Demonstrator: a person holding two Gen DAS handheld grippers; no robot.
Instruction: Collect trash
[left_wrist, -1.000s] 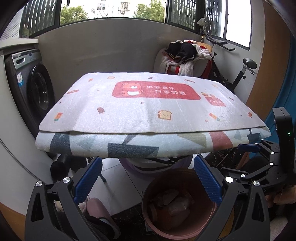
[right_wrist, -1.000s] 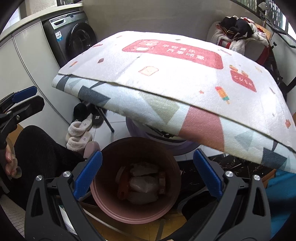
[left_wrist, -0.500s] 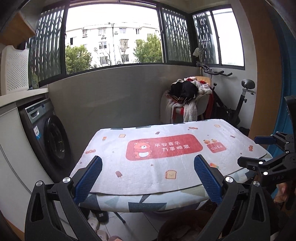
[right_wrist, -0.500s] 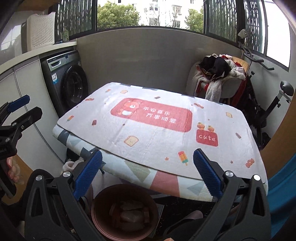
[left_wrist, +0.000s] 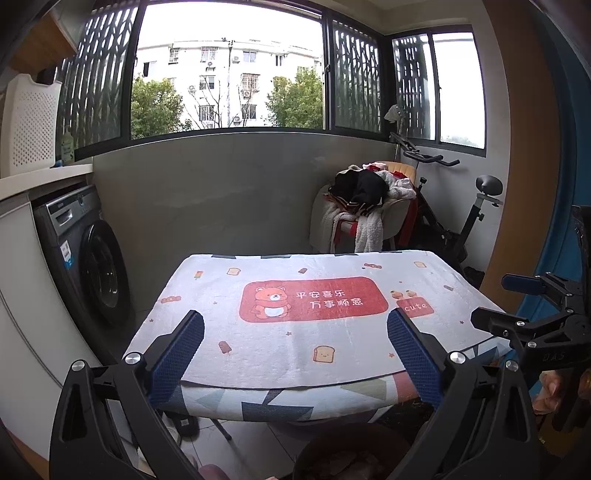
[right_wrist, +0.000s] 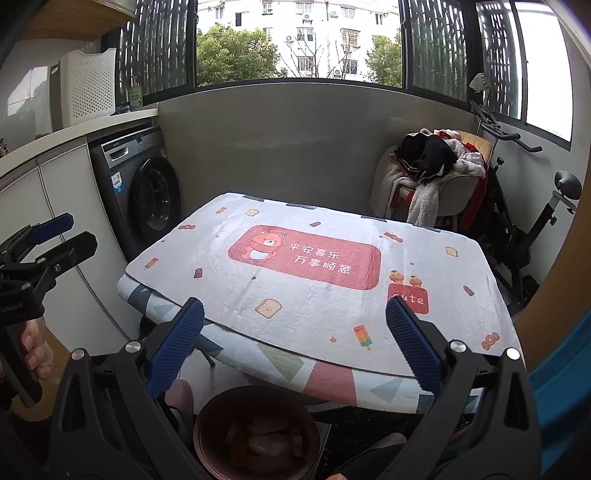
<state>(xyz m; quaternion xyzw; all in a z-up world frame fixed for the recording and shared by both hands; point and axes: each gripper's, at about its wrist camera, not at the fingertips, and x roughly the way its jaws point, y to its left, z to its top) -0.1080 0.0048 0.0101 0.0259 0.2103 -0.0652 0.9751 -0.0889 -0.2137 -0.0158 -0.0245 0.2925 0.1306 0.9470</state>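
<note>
A brown round trash bin (right_wrist: 225, 417) with crumpled paper trash inside stands on the floor under the table's near edge; its rim also shows in the left wrist view (left_wrist: 314, 448). The table (right_wrist: 207, 254) wears a white cloth with a red bear panel; no trash shows on it. My left gripper (left_wrist: 295, 350) is open and empty, raised above the near table edge. My right gripper (right_wrist: 295, 339) is open and empty, also above the near edge. Each gripper shows at the side of the other's view, the right (left_wrist: 524, 302) and the left (right_wrist: 48, 236).
A washing machine (right_wrist: 140, 192) stands at the left under a counter with a white basket (right_wrist: 88, 85). A chair piled with clothes (right_wrist: 428, 170) and an exercise bike (right_wrist: 524, 221) stand behind the table at the right. Slippers (left_wrist: 184, 424) lie on the floor.
Both grippers have risen and tilted up from looking down at the bin to looking over the tabletop. Both stayed open and empty.
</note>
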